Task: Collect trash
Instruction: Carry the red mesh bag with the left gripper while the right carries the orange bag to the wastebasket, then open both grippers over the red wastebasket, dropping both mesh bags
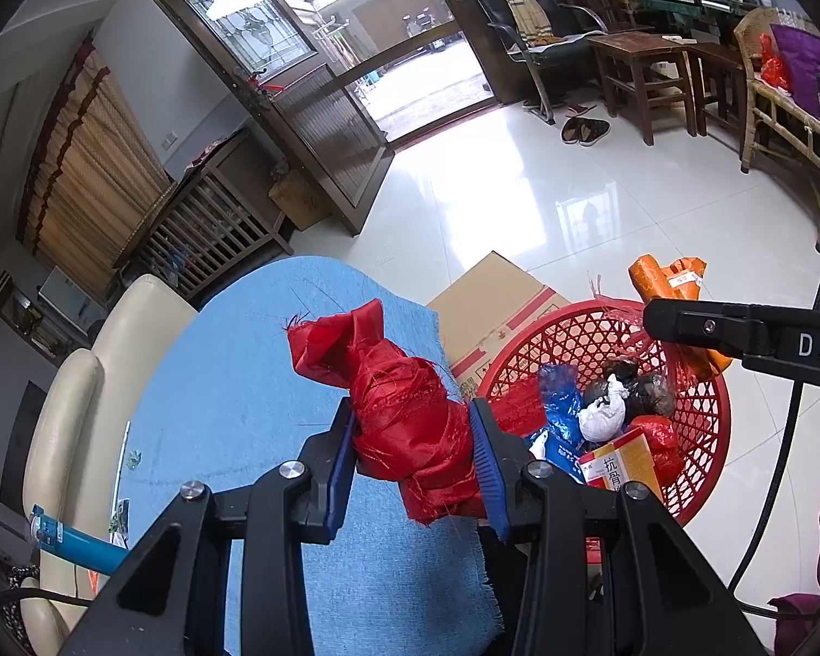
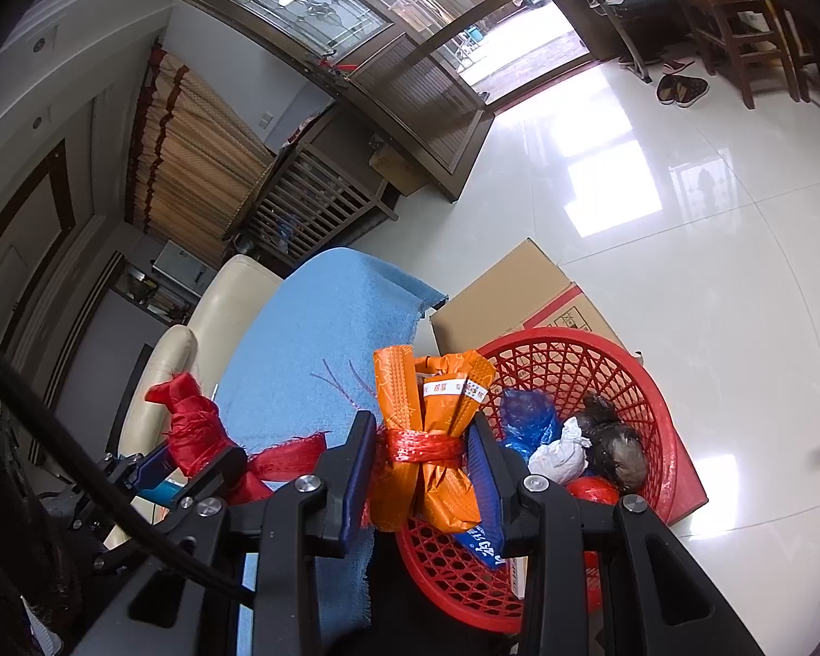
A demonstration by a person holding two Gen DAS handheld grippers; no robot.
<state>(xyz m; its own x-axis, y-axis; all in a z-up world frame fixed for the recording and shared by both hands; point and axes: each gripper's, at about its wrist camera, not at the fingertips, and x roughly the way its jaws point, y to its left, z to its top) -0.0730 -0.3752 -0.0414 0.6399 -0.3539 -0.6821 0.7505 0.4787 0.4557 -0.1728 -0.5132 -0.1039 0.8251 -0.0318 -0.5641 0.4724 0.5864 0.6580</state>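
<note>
Left wrist view: the left gripper (image 1: 414, 445) is clenched on a bundle of red cloth (image 1: 404, 393), its blue pads pressing both sides of the wad, whose frayed upper end rises above the fingertips. The bundle is held over a blue cloth-covered surface (image 1: 235, 382), just left of a red plastic basket (image 1: 700, 437) standing on the floor. The basket holds a blue bag (image 1: 560, 410), a white crumpled wad (image 1: 604, 418), dark bags (image 1: 645, 388) and a printed carton (image 1: 626, 464). The right gripper's black finger (image 1: 705, 328) reaches in from the right above the basket rim, with an orange package (image 1: 667, 273) behind it. A cardboard box (image 1: 497, 306) sits beside the basket on glossy white tile floor (image 1: 574, 191). A cream sofa (image 1: 71, 410) lies left of the blue surface. Right wrist view: the right gripper (image 2: 423, 459) grasps the orange package (image 2: 426, 437), tied at the waist with red string, pads tight on either side; it hangs over the near-left rim of the red basket (image 2: 656, 410). The left gripper (image 2: 191, 464) appears at lower left with the red cloth (image 2: 191, 415) in its grip. An open wooden door (image 2: 410, 93) and wooden stools (image 2: 738, 27) stand beyond.
</note>
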